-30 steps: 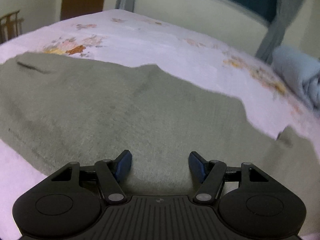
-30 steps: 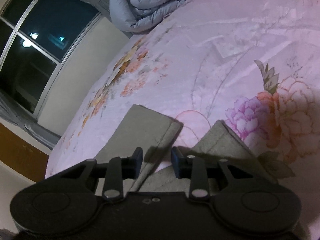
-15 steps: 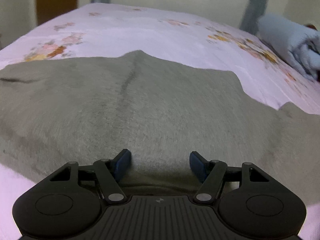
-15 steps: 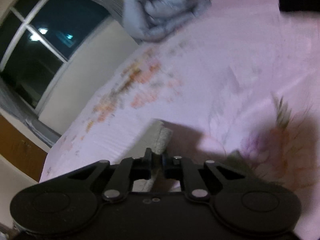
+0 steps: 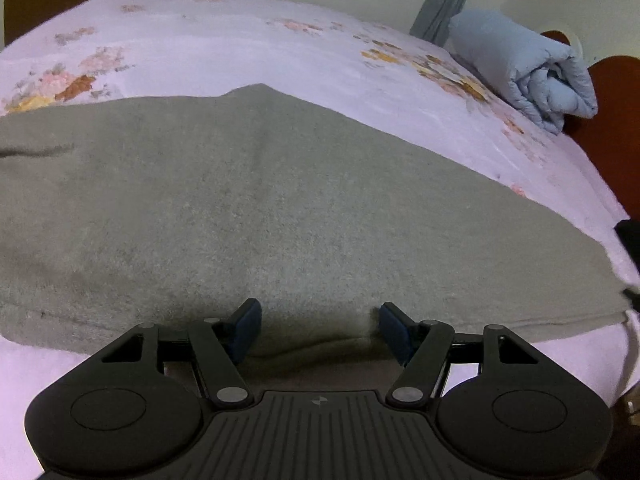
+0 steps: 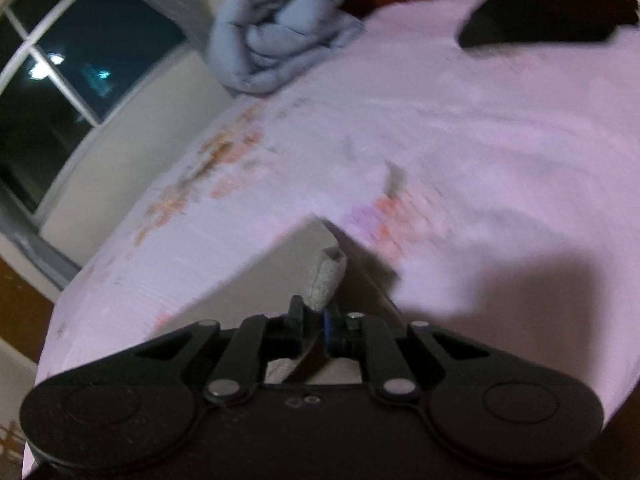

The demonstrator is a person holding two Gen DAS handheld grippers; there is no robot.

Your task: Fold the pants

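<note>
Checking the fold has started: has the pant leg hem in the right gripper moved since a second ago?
Yes. The hem, clamped in the right gripper, has lifted off the floral bedsheet and travelled toward the rolled blue quilt.

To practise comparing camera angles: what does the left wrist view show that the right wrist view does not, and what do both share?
Only the left wrist view: the left tongs standing open over the broad spread of the grey pants. Only the right wrist view: the right tongs shut on a pants edge, the dark window and a black item on the bed. Both: the floral sheet and the rolled blue quilt.
</note>
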